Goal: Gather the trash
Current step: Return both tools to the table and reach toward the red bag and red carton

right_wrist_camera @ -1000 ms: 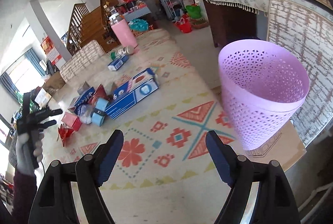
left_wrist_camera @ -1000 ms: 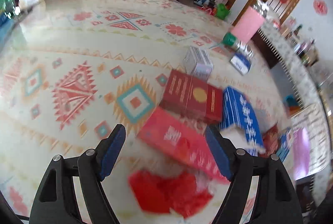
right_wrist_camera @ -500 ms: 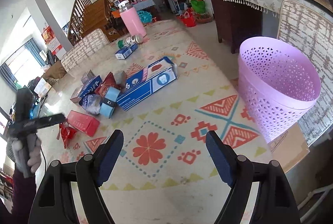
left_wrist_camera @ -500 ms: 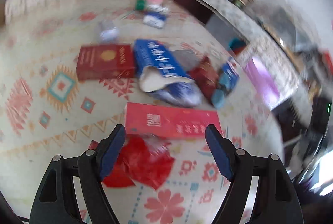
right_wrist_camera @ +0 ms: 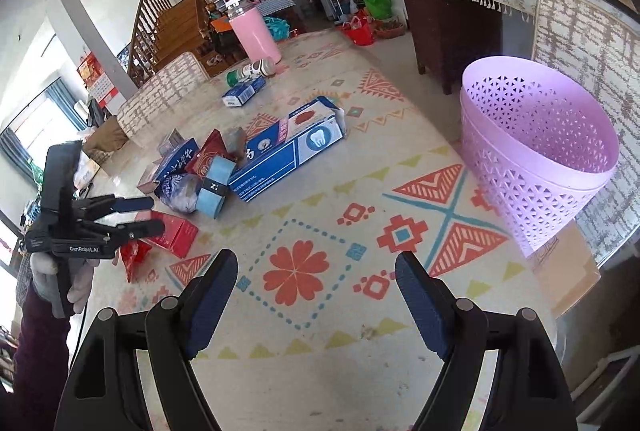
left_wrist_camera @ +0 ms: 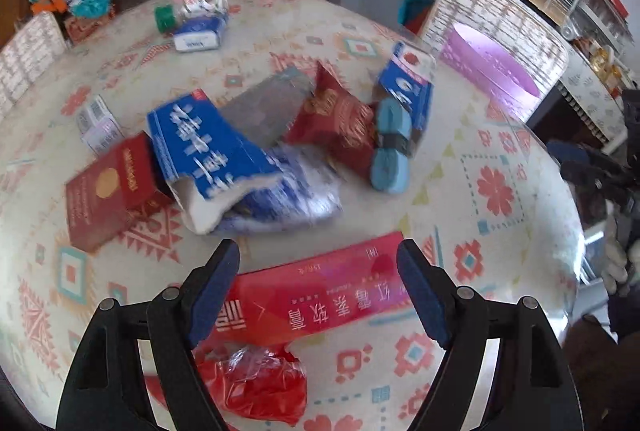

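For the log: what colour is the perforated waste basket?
Light purple basket; clearest in the right wrist view.

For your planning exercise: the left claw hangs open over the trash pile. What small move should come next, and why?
Probably lower the left claw and close on the long red carton. It lies nearest, between the open fingers, and neither claw holds anything for the lilac basket.

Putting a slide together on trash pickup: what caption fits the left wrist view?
Open left gripper poised over a long red carton, crumpled red bag beneath, with more boxes scattered beyond.
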Tool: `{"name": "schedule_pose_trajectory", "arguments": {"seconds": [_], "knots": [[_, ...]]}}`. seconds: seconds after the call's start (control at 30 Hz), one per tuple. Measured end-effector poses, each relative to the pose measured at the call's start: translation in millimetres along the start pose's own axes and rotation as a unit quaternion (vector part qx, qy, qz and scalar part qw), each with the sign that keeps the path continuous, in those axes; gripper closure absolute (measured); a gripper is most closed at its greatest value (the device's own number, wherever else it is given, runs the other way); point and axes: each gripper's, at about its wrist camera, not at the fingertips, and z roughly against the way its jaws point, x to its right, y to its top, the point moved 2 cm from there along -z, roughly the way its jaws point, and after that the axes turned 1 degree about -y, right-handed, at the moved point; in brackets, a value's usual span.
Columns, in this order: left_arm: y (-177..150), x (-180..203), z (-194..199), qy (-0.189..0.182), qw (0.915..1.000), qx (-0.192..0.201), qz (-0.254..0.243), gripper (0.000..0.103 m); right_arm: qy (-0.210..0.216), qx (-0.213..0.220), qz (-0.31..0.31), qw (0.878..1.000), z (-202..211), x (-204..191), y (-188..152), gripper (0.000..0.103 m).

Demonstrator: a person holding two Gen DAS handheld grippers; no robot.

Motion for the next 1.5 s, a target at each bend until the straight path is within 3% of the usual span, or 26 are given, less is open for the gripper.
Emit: {"name": "schedule_pose_trajectory", "arguments": {"seconds": [0.17,0.27,0.4,0.5,0.63,0.7,0.83,1.03,1.1,1.13,1.4,1.43,1.5], "knots": [[-24,31,2,-0.007,0.9972,-0.035,-0.065,0.019,0.002,-0.007,-0.001,1.0,-7,0,0,0.018],[-32,39,10,0.005,0.9967,-0.028,-0.076,0.019,0.009,-0.016,0.003,1.0,-14,-5,-3,0.018],[-39,27,41,0.006,0.9997,0.019,0.014,0.019,0.015,-0.022,0.01,1.0,-18,-13,-7,0.018],[-54,19,72,0.018,0.9925,0.074,0.096,0.019,0.023,-0.022,0.033,0.999,-20,-25,-7,0.018],[-86,12,95,0.079,0.9785,0.104,0.16,0.019,0.064,-0.045,0.121,0.99,-36,-73,-5,0.018],[-102,7,96,0.112,0.973,0.104,0.173,0.019,0.086,-0.056,0.168,0.98,-48,-102,-7,0.018],[-125,-9,88,0.118,0.968,0.09,0.203,0.019,0.121,-0.085,0.249,0.957,-82,-160,-13,0.018],[-138,-19,83,0.111,0.9602,0.1,0.236,0.019,0.116,-0.11,0.31,0.937,-124,-205,-28,0.04],[-137,-20,78,0.114,0.9597,0.098,0.237,0.019,0.111,-0.101,0.321,0.935,-126,-210,-28,0.049],[-136,-21,75,0.117,0.9593,0.098,0.238,0.019,0.111,-0.101,0.32,0.936,-126,-210,-27,0.059],[-117,-16,58,0.137,0.9596,0.104,0.223,0.019,0.081,-0.118,0.268,0.953,-100,-164,-30,0.06],[-114,-15,54,0.142,0.9596,0.101,0.221,0.02,0.078,-0.12,0.264,0.954,-96,-160,-32,0.059],[-112,-15,46,0.141,0.9602,0.091,0.223,0.048,0.072,-0.123,0.261,0.955,-88,-151,-37,0.058]]}}
